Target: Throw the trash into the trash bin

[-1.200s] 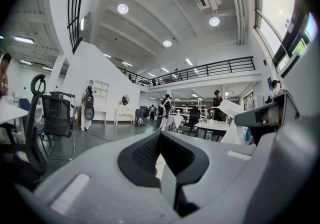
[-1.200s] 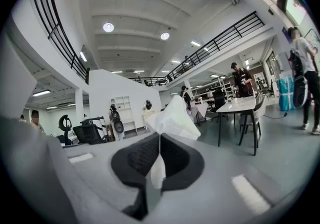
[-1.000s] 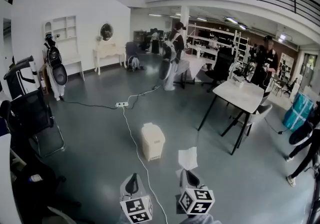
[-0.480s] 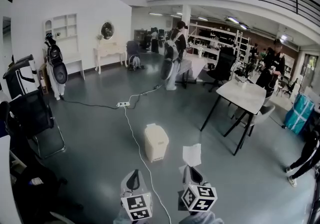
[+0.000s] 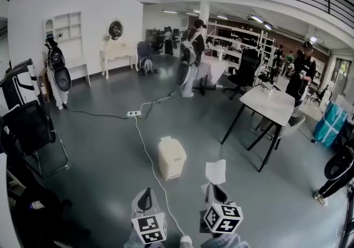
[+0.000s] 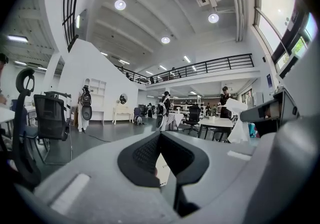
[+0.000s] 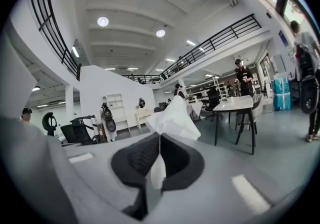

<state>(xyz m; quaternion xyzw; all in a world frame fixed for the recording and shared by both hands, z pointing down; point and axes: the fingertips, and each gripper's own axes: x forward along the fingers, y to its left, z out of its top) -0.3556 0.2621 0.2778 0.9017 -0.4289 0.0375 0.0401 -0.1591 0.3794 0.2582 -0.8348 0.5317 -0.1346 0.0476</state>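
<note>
The trash is a crumpled white tissue (image 5: 215,171), and it is already in hand. The right gripper (image 5: 215,189) has its fingers (image 7: 140,158) pinched tight on the tissue's lower end. The rest of the sheet stands up and forward out of the tips like a little flag. The same white fold fills the slit in the right gripper view, with nothing else caught in there.

The left gripper (image 5: 145,200) carries nothing that I can see. Its fingers are drawn together at the tips. A pale sliver shows through the gap beneath them, and I cannot tell whether that is the bin beyond or something nearer.

What matters now is where the trash bin (image 5: 172,158) sits. It is a squat cream bin standing on the grey floor (image 5: 99,147), ahead of both grippers and lower than them. Its line falls between the two, so from the right fingers it lies forward and off to the left. A cable (image 5: 145,147) runs along the floor just beside its left flank.

The tissue is near the bin but not over it, so I judge that the right hand needs to go forward, across to the left and down. From here the bin's top looks like a closed lid, though I can't be sure. If it is, the free left gripper is well placed to deal with it.
</note>
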